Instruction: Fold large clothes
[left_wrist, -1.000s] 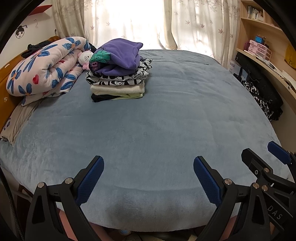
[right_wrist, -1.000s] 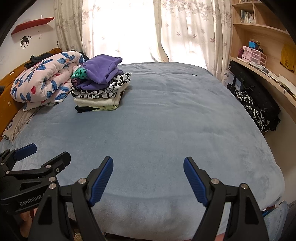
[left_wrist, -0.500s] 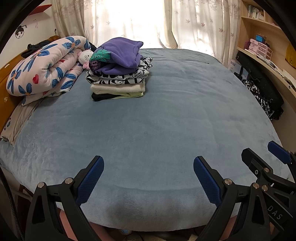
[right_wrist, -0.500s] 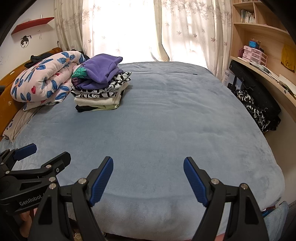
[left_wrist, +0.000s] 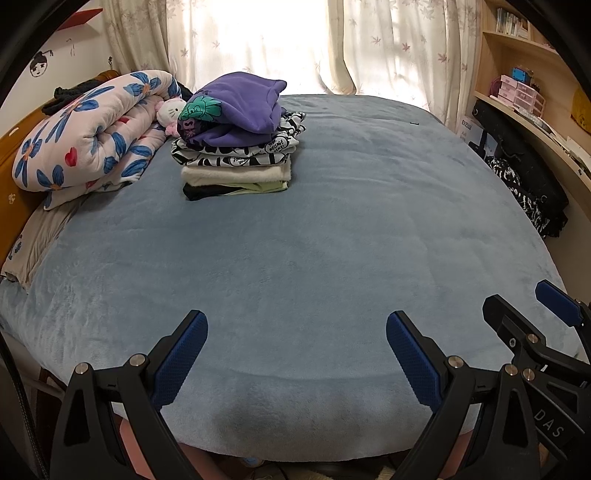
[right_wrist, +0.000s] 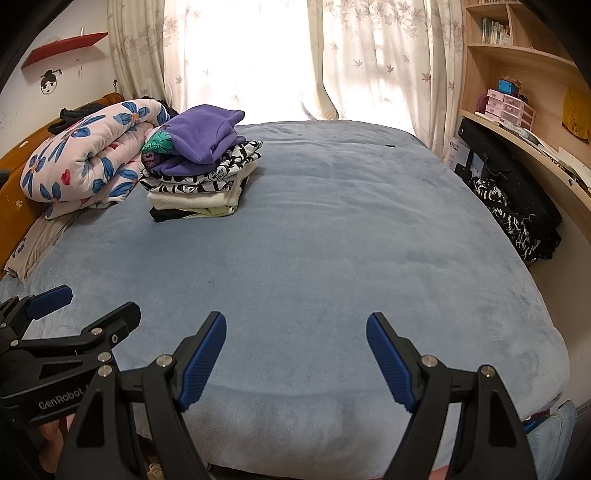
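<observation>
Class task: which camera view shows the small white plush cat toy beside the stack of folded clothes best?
The left wrist view: the white plush cat toy shows its face and pink body between the floral quilt and the purple top. In the right wrist view, only a sliver shows.

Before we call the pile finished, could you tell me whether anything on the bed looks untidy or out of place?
The purple top crowning the stack of clothes is bunched and lumpy rather than flat like the layers beneath. The blue blanket is otherwise smooth. Both the left gripper and right gripper are open and empty.
</observation>
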